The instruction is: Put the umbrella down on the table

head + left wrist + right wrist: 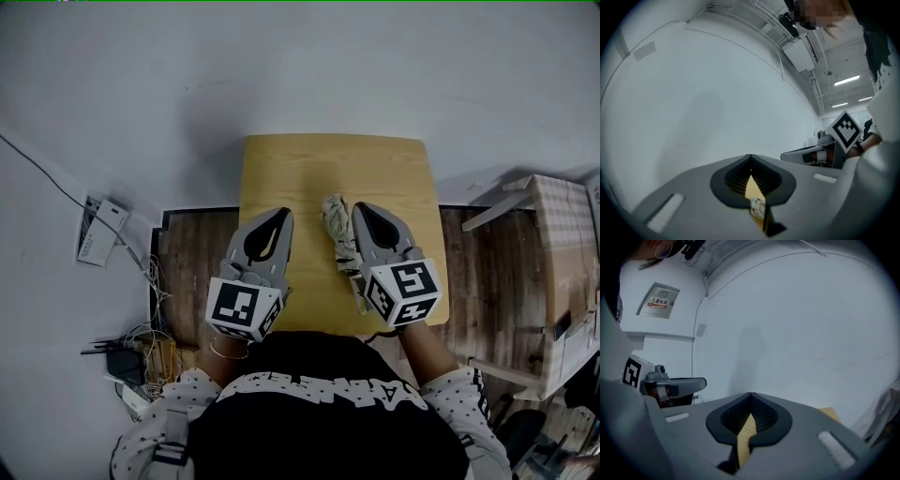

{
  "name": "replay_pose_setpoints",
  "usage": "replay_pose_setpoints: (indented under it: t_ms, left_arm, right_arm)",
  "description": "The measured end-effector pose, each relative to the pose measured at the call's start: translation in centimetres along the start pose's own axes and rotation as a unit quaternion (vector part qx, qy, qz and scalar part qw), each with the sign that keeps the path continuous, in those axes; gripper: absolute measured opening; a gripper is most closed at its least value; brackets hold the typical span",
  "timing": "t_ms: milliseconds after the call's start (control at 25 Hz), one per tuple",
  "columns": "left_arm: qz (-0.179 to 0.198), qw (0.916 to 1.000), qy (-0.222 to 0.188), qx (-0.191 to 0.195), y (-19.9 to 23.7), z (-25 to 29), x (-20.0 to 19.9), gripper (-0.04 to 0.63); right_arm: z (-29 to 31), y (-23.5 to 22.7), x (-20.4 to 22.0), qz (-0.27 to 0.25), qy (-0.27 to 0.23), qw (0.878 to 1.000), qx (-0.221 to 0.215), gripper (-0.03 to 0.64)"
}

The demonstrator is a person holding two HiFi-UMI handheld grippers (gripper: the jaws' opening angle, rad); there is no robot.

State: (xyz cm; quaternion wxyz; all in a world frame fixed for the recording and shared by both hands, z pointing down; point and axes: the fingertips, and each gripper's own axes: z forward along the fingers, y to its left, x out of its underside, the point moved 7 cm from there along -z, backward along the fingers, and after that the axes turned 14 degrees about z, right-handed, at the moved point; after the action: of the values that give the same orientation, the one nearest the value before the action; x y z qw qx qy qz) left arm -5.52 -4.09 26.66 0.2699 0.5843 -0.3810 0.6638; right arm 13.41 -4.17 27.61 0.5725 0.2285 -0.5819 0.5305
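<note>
Both grippers are closed and carry nothing: the left gripper [282, 217] has its jaws together, leaving only a thin slit below the tips, and the right gripper [362, 209] has its jaws pressed together in the same way. We hold them side by side, near each other, pointing toward the white wall [300, 66] ahead of their tips. Under both of them stands the small wooden table [309, 169], its far edge lying beyond the tips. Well off the right gripper's outer side is a pale box [562, 234]. Between the two grippers, just beside the right one's inner flank and partly hidden beneath it, the folded umbrella [335, 223] lies lengthwise on the table, clamped by neither. Through the left gripper's slit we see a scrap of its pale fabric.
</note>
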Motion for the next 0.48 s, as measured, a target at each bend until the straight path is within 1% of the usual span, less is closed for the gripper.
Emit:
replay_pose_setpoints:
  t_ms: [120,480]
  left_arm:
    - [-0.002,1.0000,0.005,0.004,-0.1,0.1,0.2,0.002]
    - [0.003,0.9998,0.006,0.017,-0.9,0.3,-0.1,0.002]
  right_arm:
    - [-0.3,0.0,-0.2,0.018,-0.002,1.000,-0.008,0.012]
    - [-1.4,0.1,-0.9,0.030,-0.012,0.999,-0.016,0.012]
